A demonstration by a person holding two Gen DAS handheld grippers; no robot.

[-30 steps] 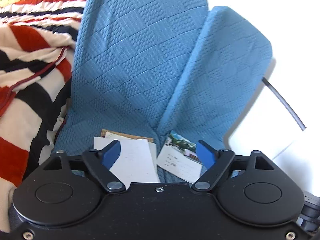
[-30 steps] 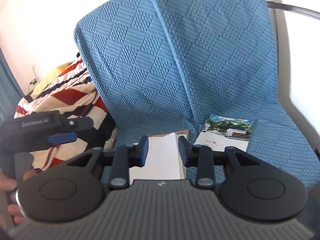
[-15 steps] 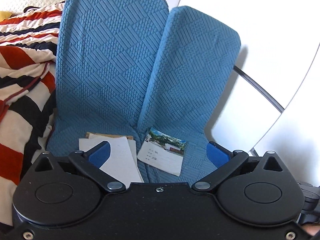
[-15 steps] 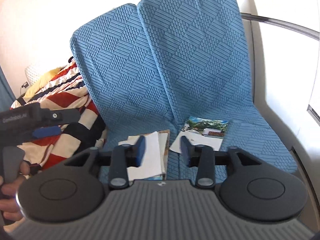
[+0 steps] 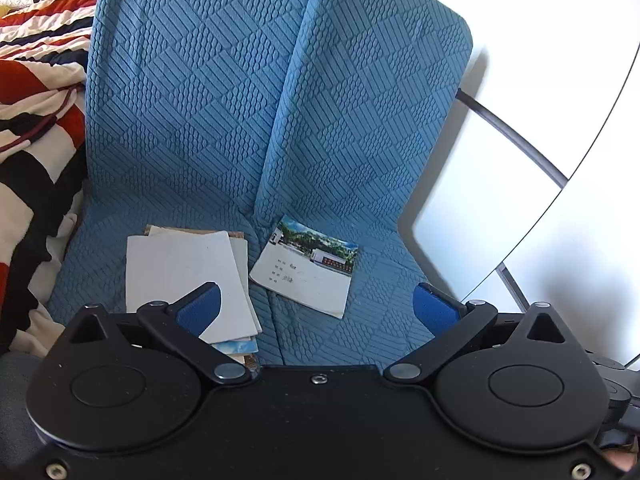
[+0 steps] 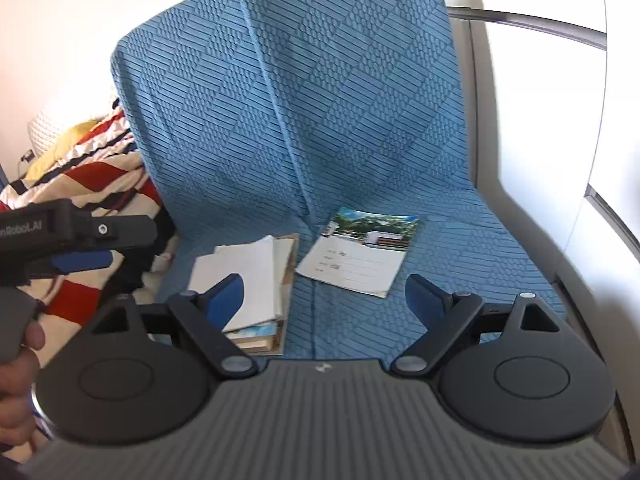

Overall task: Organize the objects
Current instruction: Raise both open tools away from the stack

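Observation:
A stack of booklets (image 5: 184, 276) (image 6: 248, 280) with a plain white one on top lies on the left blue seat cushion. A single notebook (image 5: 308, 268) (image 6: 360, 256) with a photo strip on its cover lies askew on the right cushion. My left gripper (image 5: 316, 308) hovers above the seat front, open, with nothing between its blue pads (image 5: 200, 312). My right gripper (image 6: 324, 300) also hangs over the seat front; its jaws are opening and hold nothing. The left gripper's body (image 6: 68, 236) shows at the left edge of the right wrist view, with a hand (image 6: 20, 360) on its handle.
Two blue quilted seat cushions (image 5: 360, 100) (image 6: 360, 120) lean against a white wall. A red, black and cream striped blanket (image 5: 36, 120) (image 6: 92, 176) is heaped to the left. A dark curved rail (image 5: 512, 136) (image 6: 532, 20) runs along the right side.
Both grippers have drawn back from the seat, so more of the cushions shows. The right jaws spread from narrow to wide; the left widened early on, then held.

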